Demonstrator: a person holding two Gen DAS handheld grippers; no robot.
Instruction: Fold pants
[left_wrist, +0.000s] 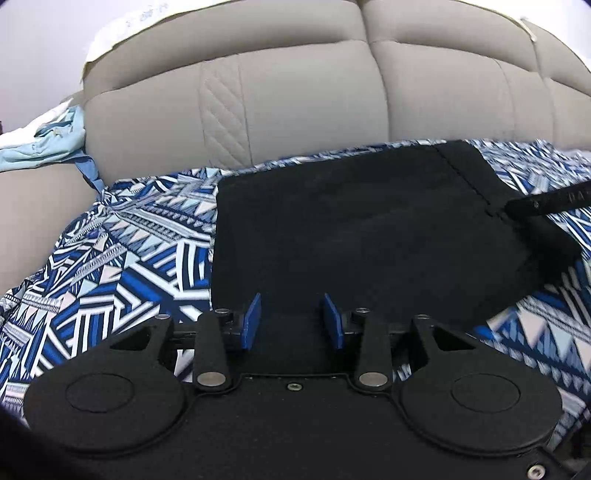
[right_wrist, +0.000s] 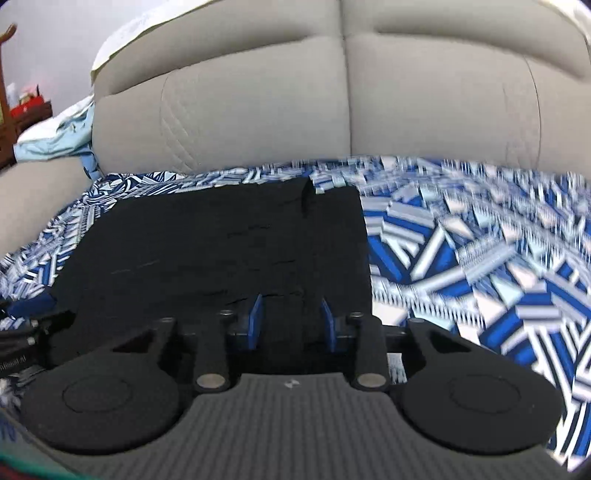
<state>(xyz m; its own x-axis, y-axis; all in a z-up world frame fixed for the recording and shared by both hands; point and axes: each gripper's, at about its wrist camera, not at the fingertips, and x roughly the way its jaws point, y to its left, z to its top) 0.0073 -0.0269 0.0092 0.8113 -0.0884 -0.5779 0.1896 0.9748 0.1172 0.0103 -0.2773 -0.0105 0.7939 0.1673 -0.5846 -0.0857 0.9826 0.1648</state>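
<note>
The black pants (left_wrist: 362, 236) lie flat in a folded rectangle on a blue and white patterned sheet (left_wrist: 110, 258) on a sofa seat. My left gripper (left_wrist: 291, 321) is open, its blue pads just above the near edge of the pants, holding nothing. In the right wrist view the pants (right_wrist: 221, 251) fill the middle left. My right gripper (right_wrist: 291, 321) is open over their near right part, empty. The right gripper also shows as a black bar (left_wrist: 546, 206) at the right edge of the left wrist view.
The beige sofa backrest (left_wrist: 295, 96) rises right behind the pants. A light blue cloth (left_wrist: 40, 144) lies on the left armrest. The patterned sheet (right_wrist: 480, 251) spreads wide to the right. The left gripper's tip (right_wrist: 26, 314) shows at the left edge.
</note>
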